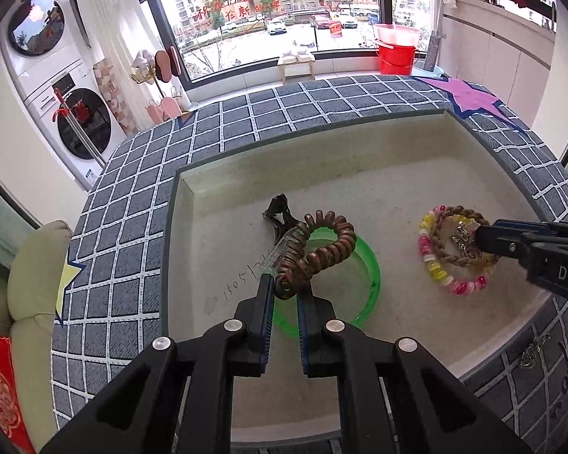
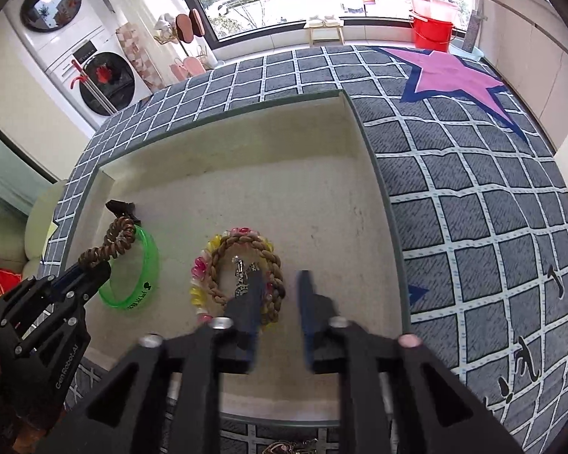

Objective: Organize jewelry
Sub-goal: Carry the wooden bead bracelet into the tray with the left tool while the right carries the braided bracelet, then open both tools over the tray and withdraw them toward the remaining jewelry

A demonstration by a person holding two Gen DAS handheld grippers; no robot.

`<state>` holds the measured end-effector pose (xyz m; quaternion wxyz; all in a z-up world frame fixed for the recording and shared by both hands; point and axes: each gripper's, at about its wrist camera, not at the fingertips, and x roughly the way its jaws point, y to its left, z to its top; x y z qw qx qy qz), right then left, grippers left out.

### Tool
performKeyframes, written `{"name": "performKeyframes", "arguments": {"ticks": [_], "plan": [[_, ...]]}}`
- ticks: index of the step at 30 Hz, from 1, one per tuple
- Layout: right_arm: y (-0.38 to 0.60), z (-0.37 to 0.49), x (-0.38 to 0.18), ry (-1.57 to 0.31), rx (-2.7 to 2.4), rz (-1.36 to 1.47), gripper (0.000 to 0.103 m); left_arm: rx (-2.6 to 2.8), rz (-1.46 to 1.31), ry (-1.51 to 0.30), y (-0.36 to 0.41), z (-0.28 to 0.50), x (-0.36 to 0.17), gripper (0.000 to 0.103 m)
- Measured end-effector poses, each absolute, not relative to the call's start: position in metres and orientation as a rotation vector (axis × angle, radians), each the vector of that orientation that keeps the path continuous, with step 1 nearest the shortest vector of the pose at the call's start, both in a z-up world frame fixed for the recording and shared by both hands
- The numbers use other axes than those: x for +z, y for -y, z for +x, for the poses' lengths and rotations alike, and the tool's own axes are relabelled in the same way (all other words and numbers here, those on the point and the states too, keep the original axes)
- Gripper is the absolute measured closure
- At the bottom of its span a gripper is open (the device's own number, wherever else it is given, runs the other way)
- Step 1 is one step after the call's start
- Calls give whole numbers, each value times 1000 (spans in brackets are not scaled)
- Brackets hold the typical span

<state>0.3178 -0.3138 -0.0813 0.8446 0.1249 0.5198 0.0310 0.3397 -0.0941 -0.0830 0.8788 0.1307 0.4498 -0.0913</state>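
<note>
Jewelry sits gathered in the shallow cream-lined tray with a grey-green rim (image 1: pixel 178 189) that rests on the grey-and-white checked cloth (image 1: pixel 132 227), and I judge I am in the placing step: pieces are being lowered into the tray. My left gripper (image 1: pixel 286 291), at lower centre of the left view, is clenched on the brown spiral coil band (image 1: pixel 322 246), pinching one end of the loop while the rest hangs over the translucent green plastic bangle (image 1: pixel 371 276) and a clear hair clip with a dark end (image 1: pixel 280 219) lying on the tray floor. My right gripper (image 2: pixel 280 295), low in the centre of the right view, has its jaws parted and grips nothing; one finger lies over the brown braided rope bracelet (image 2: pixel 269 253), which rests on the pink-and-yellow beaded bracelet (image 2: pixel 198 268), with a small silver charm (image 2: pixel 240 265) inside the loops. Next, I think, the left gripper must release the coil band so it settles beside the bangle rather than tangled on the clip, and the right must lift straight off without snagging the braid or charm. Counting what I see in the tray: one coil band, one green bangle, one hair clip, one braided bracelet, one beaded bracelet, one charm. Something metallic shows at the bottom edge of the right view, too cut off to identify.
</note>
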Motion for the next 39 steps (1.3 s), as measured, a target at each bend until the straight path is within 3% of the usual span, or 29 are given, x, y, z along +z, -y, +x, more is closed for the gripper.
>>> {"name": "performKeyframes", "arguments": {"ticks": [1,2,8,10,18,20,22,23,24,26,33,34,36,39], "plan": [[315,317,-80,-1092,67,272,46,-194,269,-937,94,339,-82,79],[315,316,-79,-1087,70,277,42,-195,266,-935,94,338,-81,79],[320,308,-66,-1056,98,334,40,-185,262,-931,92,335,-75,79],[322,303,-61,-1046,109,359,34,-181,260,-926,90,333,-72,79],[325,280,-42,-1005,118,361,28,-188,229,-899,83,324,-57,79],[326,274,-37,-995,116,363,21,-189,207,-911,81,325,-56,79],[328,269,-35,-989,114,367,20,-188,184,-915,78,325,-55,78],[330,267,-35,-989,112,370,20,-182,182,-910,78,325,-54,70],[332,265,-34,-988,110,373,20,-171,183,-901,78,324,-53,36],[335,260,-32,-985,105,380,20,-148,184,-855,78,318,-47,0],[343,247,-27,-964,86,388,18,-155,211,-801,82,305,-31,0],[345,243,-25,-949,88,398,15,-160,199,-799,80,302,-29,0],[346,237,-21,-922,94,407,0,-161,188,-801,75,295,-25,0],[347,223,-11,-843,99,408,0,-166,171,-814,66,284,-21,0]]}}
